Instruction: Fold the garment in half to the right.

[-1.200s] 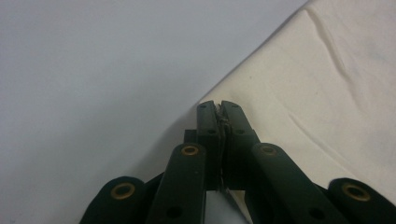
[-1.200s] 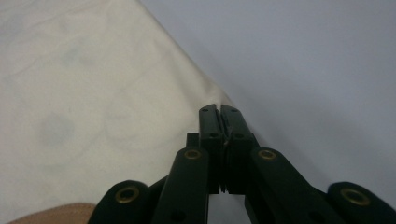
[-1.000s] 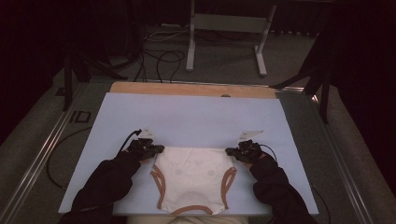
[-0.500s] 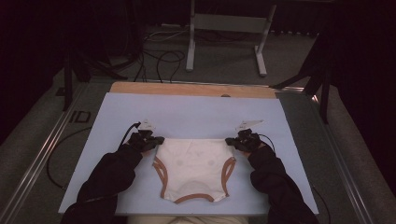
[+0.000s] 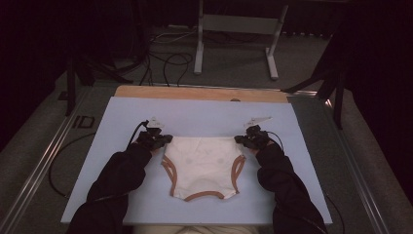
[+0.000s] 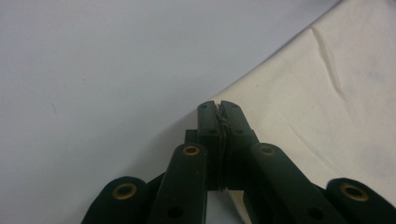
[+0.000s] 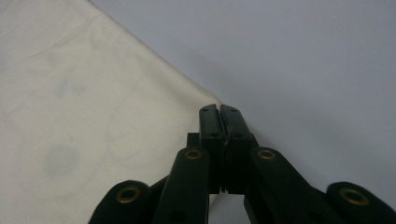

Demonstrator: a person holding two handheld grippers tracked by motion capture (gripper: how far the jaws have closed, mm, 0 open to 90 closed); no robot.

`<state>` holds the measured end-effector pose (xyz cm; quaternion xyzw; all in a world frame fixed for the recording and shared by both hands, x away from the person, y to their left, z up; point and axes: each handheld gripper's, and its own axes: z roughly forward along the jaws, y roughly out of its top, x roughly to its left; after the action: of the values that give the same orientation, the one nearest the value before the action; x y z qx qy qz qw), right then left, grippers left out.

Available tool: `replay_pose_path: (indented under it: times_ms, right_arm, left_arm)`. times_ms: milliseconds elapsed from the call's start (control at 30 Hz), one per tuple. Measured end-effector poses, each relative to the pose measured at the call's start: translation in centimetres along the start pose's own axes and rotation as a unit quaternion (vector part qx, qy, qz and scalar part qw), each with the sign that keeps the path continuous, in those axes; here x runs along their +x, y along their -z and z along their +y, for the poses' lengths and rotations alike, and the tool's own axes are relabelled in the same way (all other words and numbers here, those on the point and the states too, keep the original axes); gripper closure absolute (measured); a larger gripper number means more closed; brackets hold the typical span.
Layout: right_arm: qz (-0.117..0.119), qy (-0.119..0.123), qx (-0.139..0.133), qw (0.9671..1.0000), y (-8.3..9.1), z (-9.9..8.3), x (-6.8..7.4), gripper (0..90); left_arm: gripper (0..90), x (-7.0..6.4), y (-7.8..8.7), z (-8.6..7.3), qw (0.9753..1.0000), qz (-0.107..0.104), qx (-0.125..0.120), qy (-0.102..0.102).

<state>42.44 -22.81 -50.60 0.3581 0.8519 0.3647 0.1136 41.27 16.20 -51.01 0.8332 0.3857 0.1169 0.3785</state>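
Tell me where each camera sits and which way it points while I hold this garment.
High view: above the person's side, looking forward and down on the blue mat; both forearms, left gripper and right gripper at the white garment.
Left gripper view: rides the left gripper, looking along its closed jaws at the garment's corner.
Right gripper view: rides the right gripper, jaws closed at the opposite corner.
Shared: garment and mat appear in all three.

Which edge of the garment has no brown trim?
The far waist edge of the white garment, the straight one stretched between the left gripper and right gripper. The two leg openings and the near crotch hem all carry brown binding.
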Motion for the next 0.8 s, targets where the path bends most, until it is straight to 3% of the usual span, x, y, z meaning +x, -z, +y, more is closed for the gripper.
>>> replay_pose_path:
  times_ms: [367,500,800]
  right_arm:
    - [-0.004,-0.017,0.010,0.9998,-1.3,-0.2,-1.0,89.0]
    - [-0.005,-0.022,0.010,0.9997,-1.5,-0.2,-1.1,88.8]
    - [-0.007,-0.022,0.015,0.9996,-1.5,0.0,-1.1,86.5]
  left_arm:
    - [89.1,0.6,-1.5,0.1,0.9998,0.007,0.009,0.017]
    - [89.0,0.5,-1.8,0.1,0.9997,0.013,0.016,0.010]
    - [86.6,0.5,-1.8,0.2,0.9997,0.012,0.014,0.017]
